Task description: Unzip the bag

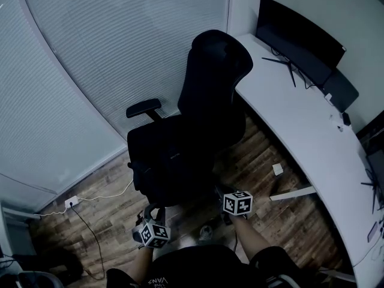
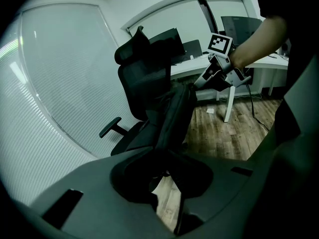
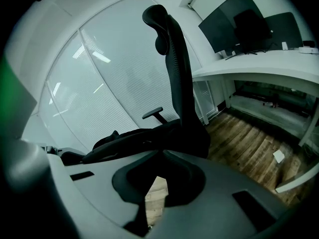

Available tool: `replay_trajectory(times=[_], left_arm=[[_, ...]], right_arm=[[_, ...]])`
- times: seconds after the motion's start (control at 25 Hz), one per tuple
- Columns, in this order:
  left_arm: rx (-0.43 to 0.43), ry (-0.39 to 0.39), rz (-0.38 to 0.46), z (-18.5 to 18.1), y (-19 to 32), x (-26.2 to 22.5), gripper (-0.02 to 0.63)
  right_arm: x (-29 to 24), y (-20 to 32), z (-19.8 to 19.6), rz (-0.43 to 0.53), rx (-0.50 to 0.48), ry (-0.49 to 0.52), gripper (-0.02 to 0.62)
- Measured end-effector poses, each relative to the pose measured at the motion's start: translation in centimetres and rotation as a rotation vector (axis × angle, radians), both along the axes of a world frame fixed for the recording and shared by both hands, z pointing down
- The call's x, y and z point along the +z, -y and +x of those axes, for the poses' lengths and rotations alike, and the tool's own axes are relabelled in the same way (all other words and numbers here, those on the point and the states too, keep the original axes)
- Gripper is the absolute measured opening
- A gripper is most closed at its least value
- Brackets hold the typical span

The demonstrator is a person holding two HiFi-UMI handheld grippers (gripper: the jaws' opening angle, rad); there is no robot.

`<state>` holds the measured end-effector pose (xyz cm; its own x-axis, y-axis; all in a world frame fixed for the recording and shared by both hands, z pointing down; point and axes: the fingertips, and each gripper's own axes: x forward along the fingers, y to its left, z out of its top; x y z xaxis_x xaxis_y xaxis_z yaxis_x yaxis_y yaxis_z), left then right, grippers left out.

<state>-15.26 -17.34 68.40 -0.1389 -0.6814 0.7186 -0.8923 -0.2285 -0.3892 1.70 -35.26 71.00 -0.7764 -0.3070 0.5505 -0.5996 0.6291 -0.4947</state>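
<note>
A black bag (image 1: 171,161) lies on the seat of a black office chair (image 1: 216,71). In the head view my left gripper (image 1: 150,216) is at the seat's front edge and my right gripper (image 1: 223,192) at its right front corner. In the left gripper view a raised strip of the bag (image 2: 174,118) runs from my left gripper (image 2: 167,176), which is shut on the black fabric, up to my right gripper (image 2: 199,82), whose tips meet the strip's top. In the right gripper view the jaws of my right gripper (image 3: 162,183) are shut at the bag's edge (image 3: 144,141). No zipper pull is visible.
A curved white desk (image 1: 300,119) with a dark monitor (image 1: 297,38) runs along the right, and its leg (image 1: 291,194) stands near my right arm. A small white box (image 1: 277,169) lies on the wood floor. A socket strip with cable (image 1: 71,202) sits left, by the blinds.
</note>
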Motion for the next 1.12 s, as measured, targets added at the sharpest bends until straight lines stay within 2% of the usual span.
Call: replay_trajectory(times=[0.16, 0.4, 0.56, 0.76, 1.12], left_arm=[[0.032, -0.026, 0.005, 0.1, -0.7, -0.1, 0.094], [0.047, -0.138, 0.016, 0.8, -1.7, -0.8, 0.13], [0.086, -0.163, 0.068, 0.9, -2.3, -1.6, 0.137], [0.114, -0.195, 0.129, 0.5, -3.5, -3.9, 0.175], [0.135, -0.244, 0.258, -0.4, -6.9, -9.1, 0.179]], right_arm=[[-0.4, -1.8, 0.2, 0.033, 0.021, -0.022, 0.049], [-1.8, -4.6, 0.1, 0.083, 0.087, -0.035, 0.049], [-3.5, -6.7, 0.2, 0.114, 0.131, -0.02, 0.049], [-6.6, -9.6, 0.1, 0.165, 0.184, 0.019, 0.051], [-12.5, -14.6, 0.1, 0.254, 0.271, 0.1, 0.051]])
